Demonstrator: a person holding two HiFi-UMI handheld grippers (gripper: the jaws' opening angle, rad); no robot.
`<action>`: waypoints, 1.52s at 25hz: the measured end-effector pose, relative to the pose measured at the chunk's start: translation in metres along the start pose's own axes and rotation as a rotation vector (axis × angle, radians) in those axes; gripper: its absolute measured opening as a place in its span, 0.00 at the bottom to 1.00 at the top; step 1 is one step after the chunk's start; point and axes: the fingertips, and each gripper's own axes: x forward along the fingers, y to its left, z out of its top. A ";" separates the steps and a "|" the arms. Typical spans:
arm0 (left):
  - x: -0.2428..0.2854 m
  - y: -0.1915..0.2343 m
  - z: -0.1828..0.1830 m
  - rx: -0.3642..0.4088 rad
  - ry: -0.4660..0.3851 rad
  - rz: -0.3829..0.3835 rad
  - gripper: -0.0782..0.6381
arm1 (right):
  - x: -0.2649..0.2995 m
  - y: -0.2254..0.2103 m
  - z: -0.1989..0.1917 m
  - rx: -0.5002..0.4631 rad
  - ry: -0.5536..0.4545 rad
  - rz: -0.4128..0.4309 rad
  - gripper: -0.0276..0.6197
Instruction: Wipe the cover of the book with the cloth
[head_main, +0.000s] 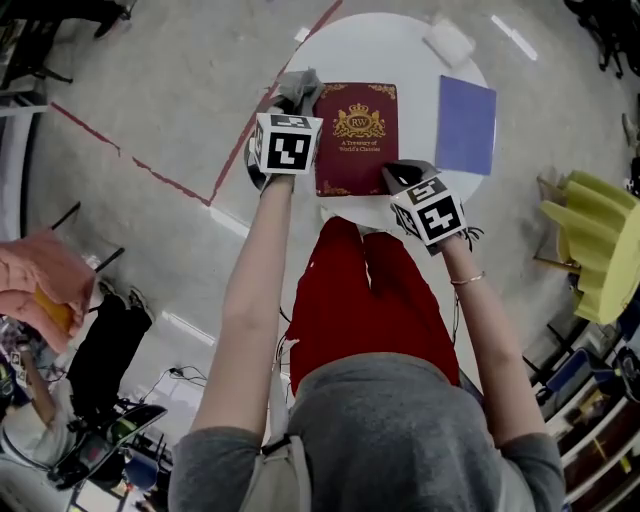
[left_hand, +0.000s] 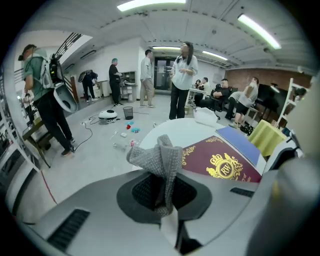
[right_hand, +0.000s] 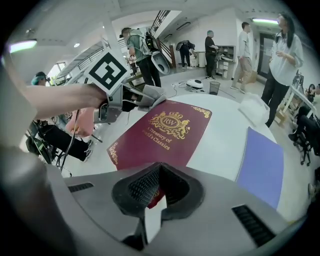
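Observation:
A maroon book (head_main: 357, 138) with a gold crest lies shut on the round white table (head_main: 400, 50). My left gripper (head_main: 296, 102) hangs over the book's far left corner, shut on a grey cloth (head_main: 297, 85). In the left gripper view the cloth (left_hand: 161, 162) bunches up out of the jaws, with the book (left_hand: 220, 162) just to its right. My right gripper (head_main: 397, 178) is at the book's near right corner. In the right gripper view the jaws are closed on that corner of the book (right_hand: 165, 130). The left gripper (right_hand: 125, 102) and the cloth (right_hand: 150, 96) show there at the book's far side.
A purple book (head_main: 466, 124) lies to the right of the maroon one, and a white packet (head_main: 449, 42) sits at the table's far right edge. A yellow chair (head_main: 595, 240) stands to the right. Several people (left_hand: 182, 80) stand beyond the table.

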 end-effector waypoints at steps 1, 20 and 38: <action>-0.001 -0.004 -0.001 0.022 0.005 0.002 0.15 | 0.000 0.000 0.000 0.000 -0.003 0.000 0.09; -0.066 -0.068 -0.099 0.010 0.071 0.008 0.15 | 0.001 0.001 -0.005 -0.068 -0.053 -0.040 0.09; -0.106 -0.124 -0.134 -0.076 0.084 0.035 0.15 | -0.005 -0.013 -0.009 -0.129 -0.062 -0.083 0.09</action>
